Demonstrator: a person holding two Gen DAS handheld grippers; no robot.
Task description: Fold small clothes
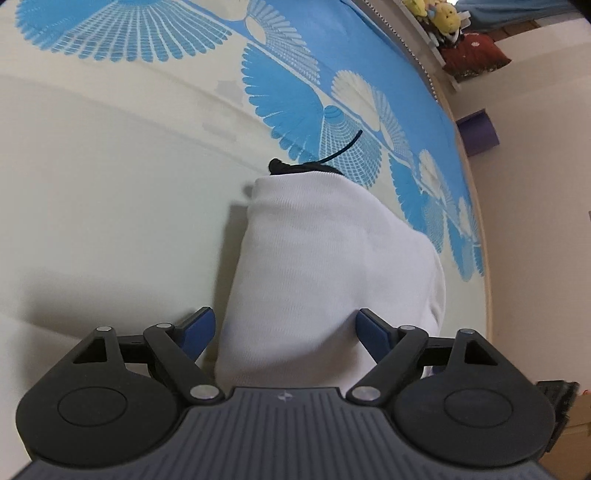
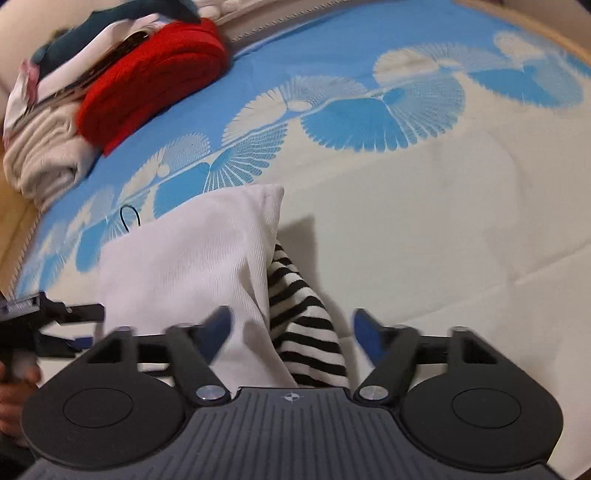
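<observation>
Left wrist view: left gripper spread wide, blue pads either side of a white garment without pinching it. Garment lies folded on the cream-and-blue bedsheet; a black cord pokes out at its far end. Plush toys sit on a far shelf. Right wrist view: right gripper also wide open, gripping nothing, over the white cloth and its black-and-white striped part. Folded clothes stack, red piece on top, sits at the sheet's far left.
</observation>
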